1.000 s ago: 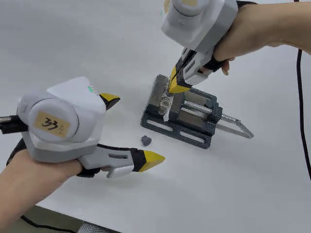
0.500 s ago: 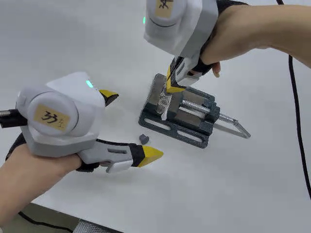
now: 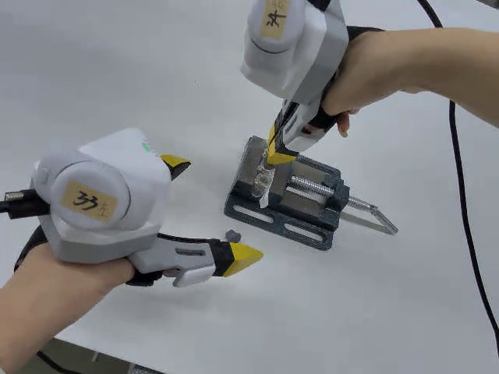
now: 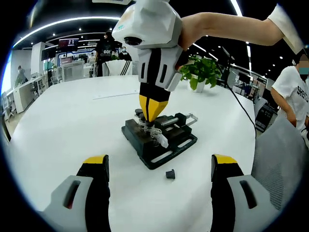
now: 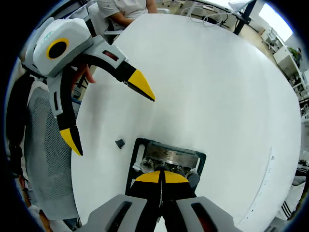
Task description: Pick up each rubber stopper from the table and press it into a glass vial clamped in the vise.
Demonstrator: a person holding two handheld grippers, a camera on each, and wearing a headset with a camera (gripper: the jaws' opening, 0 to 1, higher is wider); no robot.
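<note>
A dark vise [image 3: 300,210] on the white table clamps clear glass vials [image 3: 261,181]. My right gripper [image 3: 277,157] is shut, its yellow tips pointing down right over the vials [image 5: 155,166]; whether anything is pinched between them is hidden. A small grey rubber stopper [image 3: 232,234] lies on the table just in front of the vise. My left gripper [image 3: 212,210] is open at the lower left, its lower jaw tip close to the stopper. In the left gripper view the stopper [image 4: 170,174] lies between my own jaws, short of the vise [image 4: 166,147].
The vise's crank handle [image 3: 373,215] sticks out to the right. A black cable [image 3: 461,226] runs down the table's right side. The table edge is near at the bottom left. A chair [image 5: 48,159] and people [image 4: 293,92] are beyond the table.
The right gripper has stayed over the vials and now stands a little more upright. The left gripper has hardly moved; the head camera has shifted slightly.
</note>
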